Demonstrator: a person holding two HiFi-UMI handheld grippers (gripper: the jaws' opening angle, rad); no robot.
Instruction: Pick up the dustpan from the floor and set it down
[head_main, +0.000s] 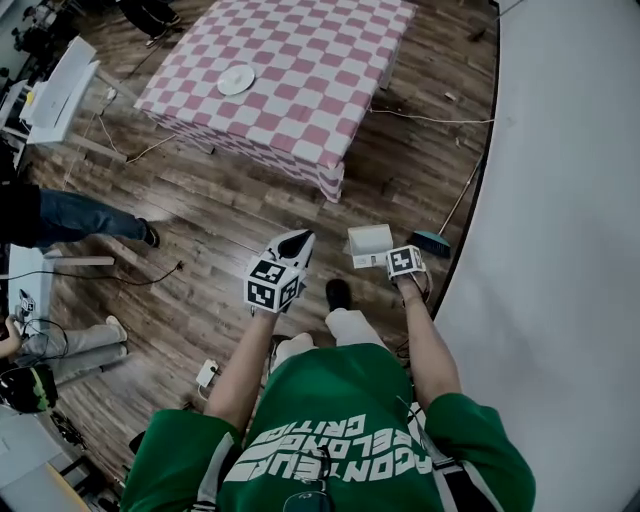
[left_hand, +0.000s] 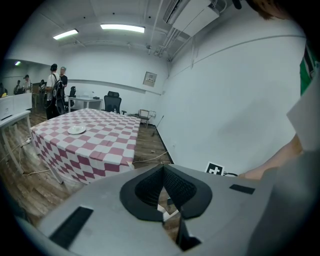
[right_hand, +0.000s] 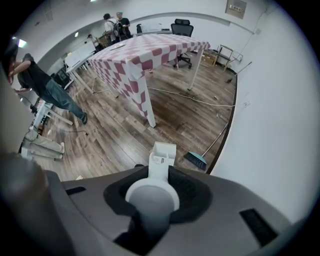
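The white dustpan (head_main: 369, 245) hangs below my right gripper (head_main: 402, 264) with its pan over the wood floor (head_main: 220, 215). In the right gripper view its round white handle (right_hand: 152, 199) fills the gap between the black pads, and my right gripper (right_hand: 152, 200) is shut on it. The pan (right_hand: 163, 152) points away toward the table. Whether it touches the floor I cannot tell. My left gripper (head_main: 294, 244) is held beside it on the left. In the left gripper view my left gripper (left_hand: 162, 169) has its pad tips together and holds nothing.
A table (head_main: 330, 20) with a pink-and-white checked cloth and a white plate (head_main: 236, 78) stands ahead. A teal broom (head_main: 433, 242) leans by the white wall (head_main: 560, 200) on the right. Cables (head_main: 425, 120) cross the floor. A person's leg in jeans (head_main: 85, 215) is at the left.
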